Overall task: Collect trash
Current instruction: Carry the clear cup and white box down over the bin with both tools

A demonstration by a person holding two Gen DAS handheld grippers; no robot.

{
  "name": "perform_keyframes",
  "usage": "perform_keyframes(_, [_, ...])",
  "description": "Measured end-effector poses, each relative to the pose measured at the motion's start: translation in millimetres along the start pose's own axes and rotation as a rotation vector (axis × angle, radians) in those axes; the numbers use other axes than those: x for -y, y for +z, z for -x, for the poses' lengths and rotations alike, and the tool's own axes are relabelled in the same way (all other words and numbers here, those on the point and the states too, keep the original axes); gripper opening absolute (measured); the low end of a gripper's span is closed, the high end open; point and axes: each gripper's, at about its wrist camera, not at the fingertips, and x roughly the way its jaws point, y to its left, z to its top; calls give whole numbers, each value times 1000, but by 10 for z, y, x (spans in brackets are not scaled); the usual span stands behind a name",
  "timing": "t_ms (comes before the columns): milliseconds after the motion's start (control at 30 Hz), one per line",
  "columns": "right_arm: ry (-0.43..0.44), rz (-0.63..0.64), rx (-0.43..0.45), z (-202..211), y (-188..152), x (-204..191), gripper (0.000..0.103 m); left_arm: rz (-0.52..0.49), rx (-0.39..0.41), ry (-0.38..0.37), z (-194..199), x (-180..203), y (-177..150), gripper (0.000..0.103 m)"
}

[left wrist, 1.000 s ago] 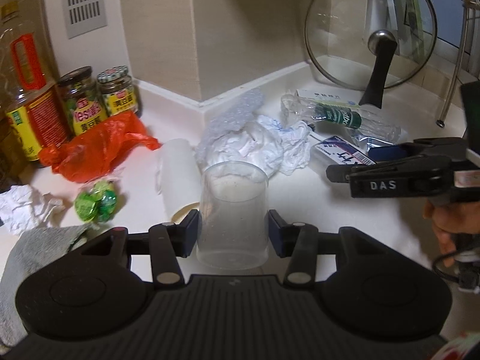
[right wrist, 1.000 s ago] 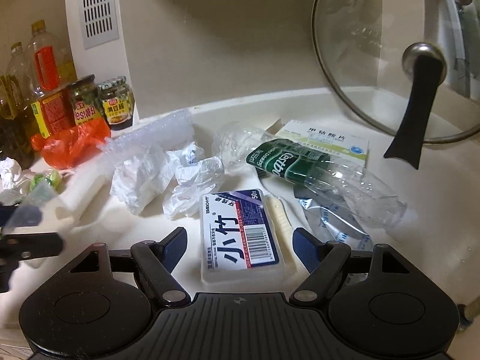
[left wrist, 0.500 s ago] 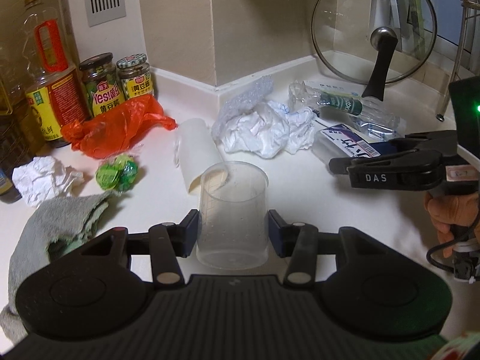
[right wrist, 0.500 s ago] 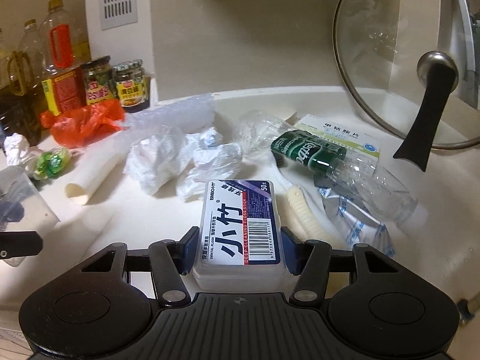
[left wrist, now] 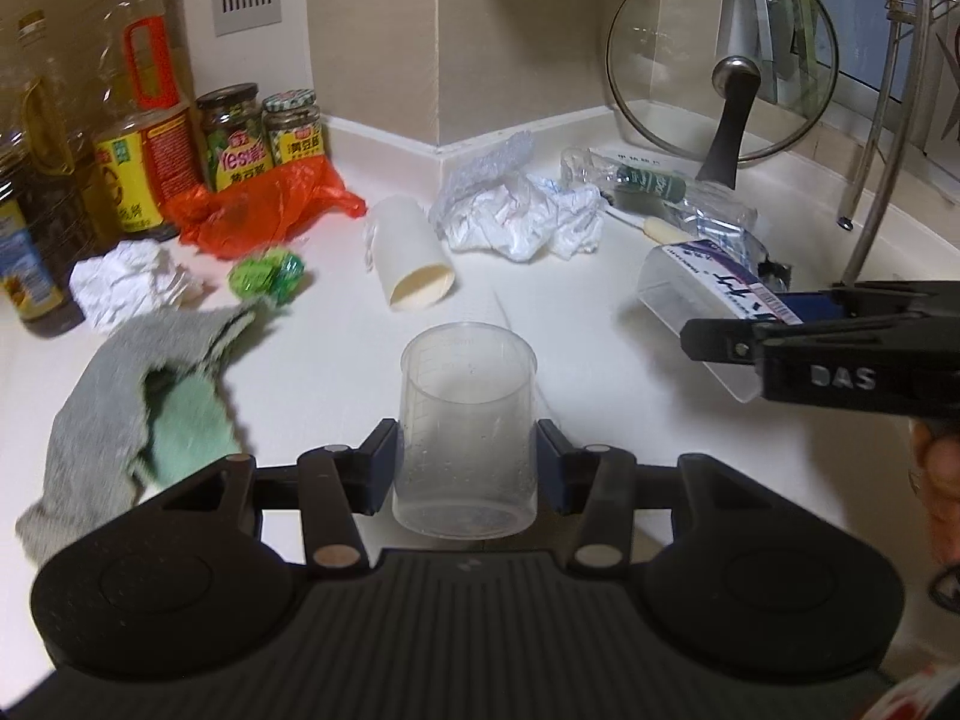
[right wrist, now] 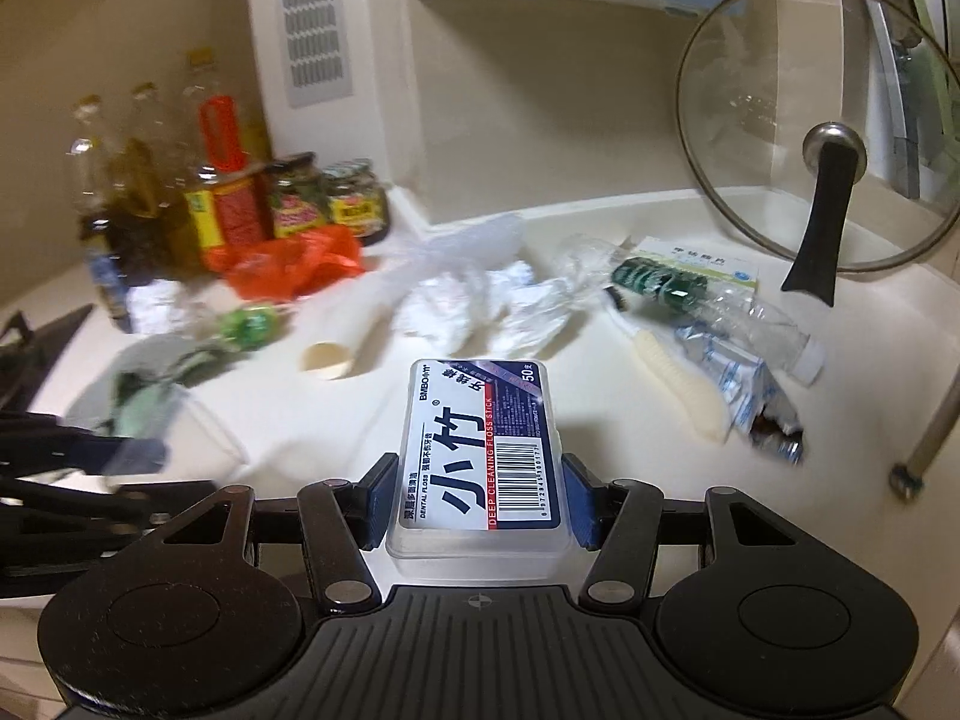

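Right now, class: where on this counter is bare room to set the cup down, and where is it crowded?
Bare: counter between cup, roll and floss box. Crowded: tissues, bottle, red bag, cloth.

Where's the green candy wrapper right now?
The green candy wrapper lies on the counter, left of centre in the left wrist view, between the crumpled white paper and the cardboard tube.

A clear plastic measuring cup (left wrist: 467, 438) stands upright, open end up. To its right a clear floss-pick box (right wrist: 480, 450) — blue-and-white label, barcode — tilts above the white counter (left wrist: 336, 372).
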Motion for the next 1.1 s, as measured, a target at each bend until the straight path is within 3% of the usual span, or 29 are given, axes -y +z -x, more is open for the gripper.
perform_keyframes(500, [77,62,-39,611,-632,-671,56,43,-49,1,466,-102,-638,45])
perform_keyframes(1100, [128,170,-170,511,-1255,-936,56,112,-167,7,468,-116,-1285,45])
